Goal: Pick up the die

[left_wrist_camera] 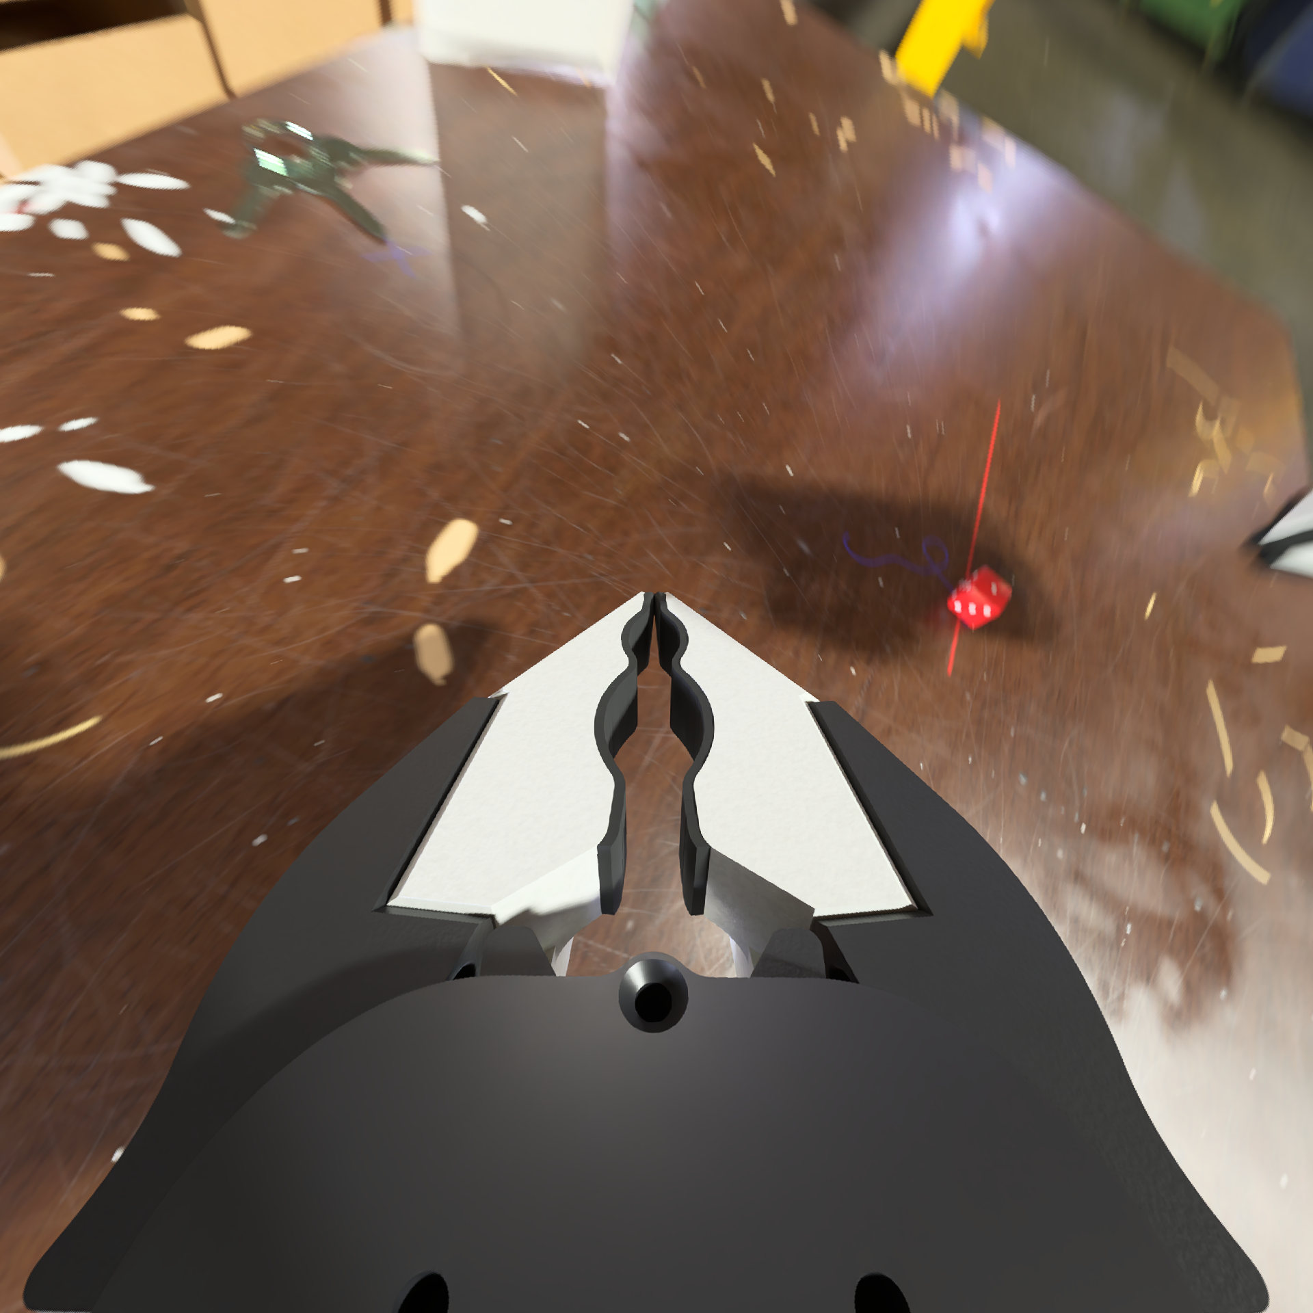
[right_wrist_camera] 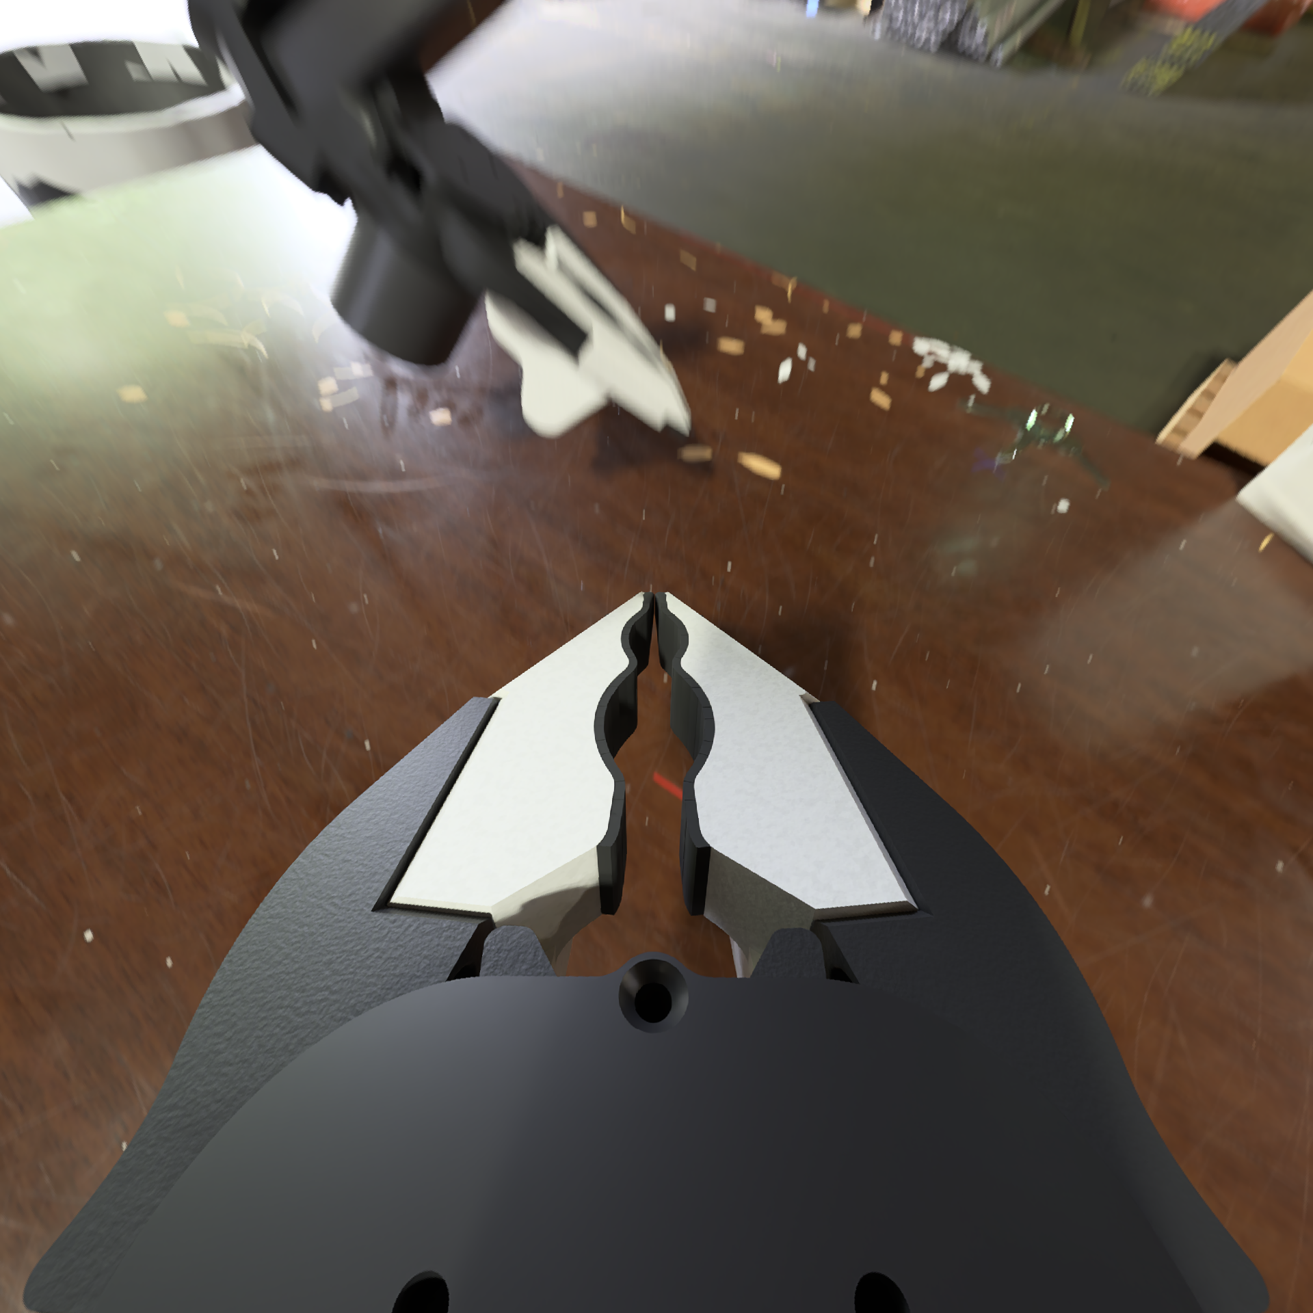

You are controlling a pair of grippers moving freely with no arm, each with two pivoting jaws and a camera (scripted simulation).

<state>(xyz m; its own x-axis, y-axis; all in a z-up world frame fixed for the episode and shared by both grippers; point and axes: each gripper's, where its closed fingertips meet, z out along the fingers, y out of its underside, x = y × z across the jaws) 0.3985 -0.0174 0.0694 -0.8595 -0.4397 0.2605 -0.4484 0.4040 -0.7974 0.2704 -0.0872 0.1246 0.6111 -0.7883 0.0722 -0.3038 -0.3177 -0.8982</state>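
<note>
- Left gripper [left_wrist_camera: 654,597] clenched, tips meeting, nothing between them, hanging over the brown worktop [left_wrist_camera: 355,568].
- Red die [left_wrist_camera: 979,597] on the worktop ahead and well to the right of the left gripper's tips, apart from them, tilted on a corner edge, white pips showing, inside a dark patch of shadow.
- Thin red line [left_wrist_camera: 977,533] running through the die, up and down across the wood.
- Right gripper [right_wrist_camera: 654,597] likewise clenched and empty, low over the worktop [right_wrist_camera: 284,639]; die itself hidden in the right wrist view, only a short red streak [right_wrist_camera: 666,784] visible through the gap between the fingers.
- Sliver of the right gripper [left_wrist_camera: 1286,533] at the right edge of the left wrist view, just beyond the die.
- Pale chips [left_wrist_camera: 449,547] and white flakes [left_wrist_camera: 103,474] scattered over the wood.
- Farther off, small dark green toy plane [left_wrist_camera: 312,170] lying on the worktop; also seen far right in the other view [right_wrist_camera: 1037,433].
- White box [left_wrist_camera: 526,32] at the far edge, contents not visible.
- Cardboard boxes [left_wrist_camera: 106,71] behind the worktop at far left; inside hidden.
- Yellow object [left_wrist_camera: 938,42] far right, too blurred to tell.
- Round grey container [right_wrist_camera: 106,121] beyond the left gripper [right_wrist_camera: 675,419] in the right wrist view; contents impossible to tell.
</note>
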